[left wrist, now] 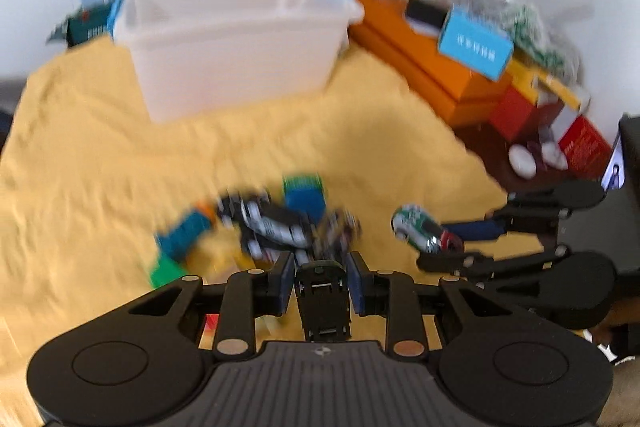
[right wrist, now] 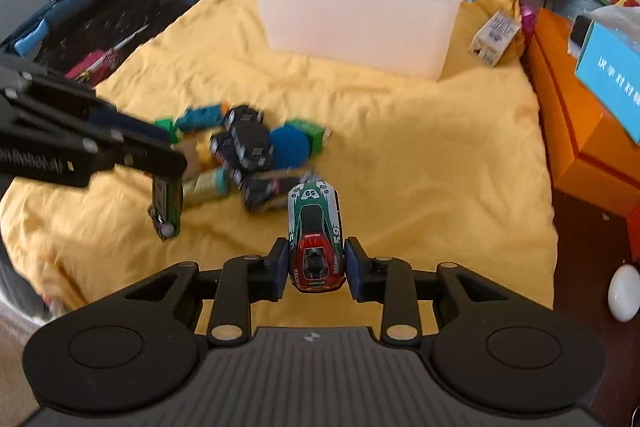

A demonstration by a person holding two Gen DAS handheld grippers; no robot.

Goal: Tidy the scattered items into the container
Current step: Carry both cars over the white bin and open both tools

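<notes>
Two toy cars held above a yellow cloth, each in one gripper. The green car [right wrist: 316, 239], numbered 59 with a red tail, sits lengthwise between the pads of the right gripper [right wrist: 316, 269], nose pointing away from the camera; the left pad lies against its flank, while a thin gap seems to show at the right pad, so the grip is judged loose or only just closing. The dark car [left wrist: 323, 301] is pinched across its width by the left gripper [left wrist: 322, 281], underside towards the camera, and in the right wrist view it hangs nose-down clear of the cloth.

Both cars are small, rigid and probably light; their glossy painted shells are likely slippery, so the flat sides over the wheels, taken square and near the middle of the length, offer the surest hold. Held by one end, a car may pivot and slide out.

Between the grippers lies the remaining pile [right wrist: 248, 147]: more dark cars, blue and green blocks, all touching or overlapping on the cloth [right wrist: 420, 167]. The white tub [right wrist: 360, 7], open-topped, stands upright at the far side of the cloth, well apart from the pile. Orange boxes [right wrist: 568, 99] flank the right edge.
</notes>
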